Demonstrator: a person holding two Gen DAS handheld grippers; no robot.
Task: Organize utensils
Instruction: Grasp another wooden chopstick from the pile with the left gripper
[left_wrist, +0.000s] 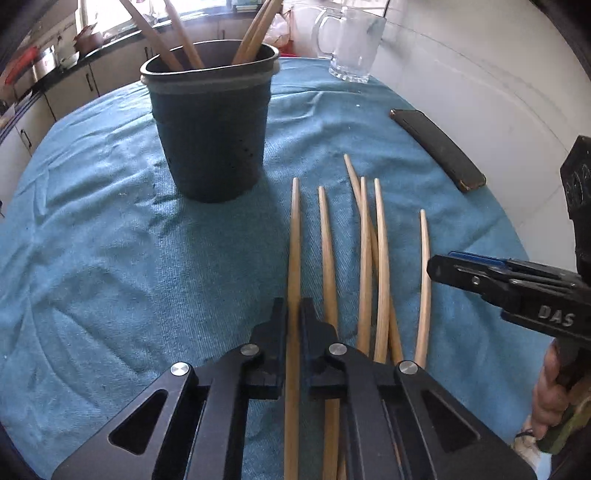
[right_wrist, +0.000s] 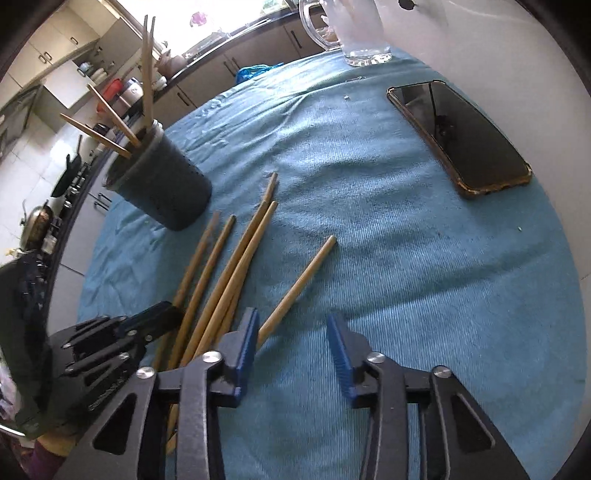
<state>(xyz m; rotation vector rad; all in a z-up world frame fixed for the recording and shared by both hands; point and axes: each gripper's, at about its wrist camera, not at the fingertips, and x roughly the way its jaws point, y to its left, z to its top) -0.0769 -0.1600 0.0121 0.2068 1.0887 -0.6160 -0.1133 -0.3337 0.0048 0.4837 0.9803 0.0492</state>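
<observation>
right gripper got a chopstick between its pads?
No: the right gripper stands open over bare blue cloth; the nearest chopstick passes outside its left finger.

Two hand-held grippers, black angular linkage arms with triangular cut-outs and round silver rivets at the pivots. Left gripper: plain black fingers, blocky and stepped. Right gripper: blue ribbed pads on black fingers; seen side-on from the left wrist view, pale raised lettering "DAS" on the black body, small silver screws along the jaw. Below its handle, a hand and a camouflage-patterned sleeve cuff.
</observation>
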